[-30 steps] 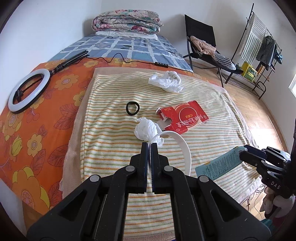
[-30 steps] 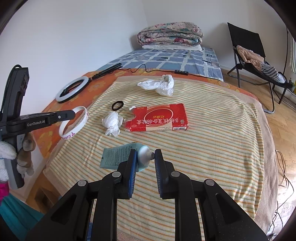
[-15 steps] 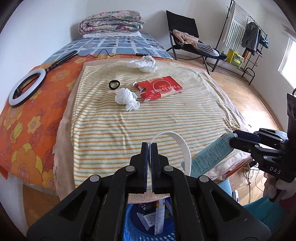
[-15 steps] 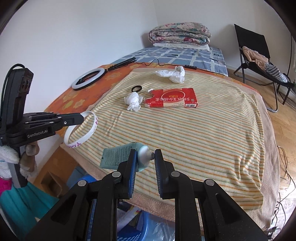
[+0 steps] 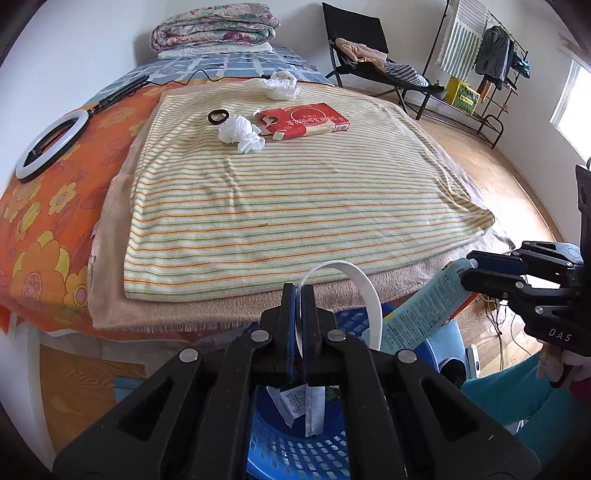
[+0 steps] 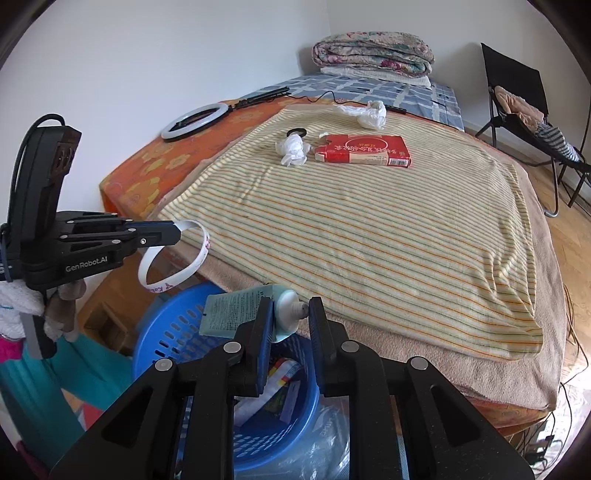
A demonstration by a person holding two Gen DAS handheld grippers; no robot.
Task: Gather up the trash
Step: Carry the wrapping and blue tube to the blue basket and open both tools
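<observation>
My left gripper (image 5: 299,291) is shut on a white plastic ring (image 5: 365,284), held over the blue trash basket (image 5: 295,450); gripper and ring also show in the right wrist view (image 6: 173,232), (image 6: 177,275). My right gripper (image 6: 290,310) is shut on a pale blue tube (image 6: 236,310), held above the basket (image 6: 173,332); the tube shows in the left wrist view (image 5: 421,310). On the striped blanket lie a crumpled tissue (image 5: 240,133), a red carton (image 5: 306,120), a black ring (image 5: 218,117) and a white plastic bag (image 5: 277,85).
The basket holds several wrappers (image 5: 299,402). A ring light (image 5: 48,144) lies on the orange sheet. Folded quilts (image 5: 214,29) sit at the bed's far end. A black chair (image 5: 365,55) and a clothes rack (image 5: 476,66) stand on the wooden floor to the right.
Both grippers have pulled back from the bed and dropped lower, carrying the ring and tube over the blue basket, which now fills the lower view.
</observation>
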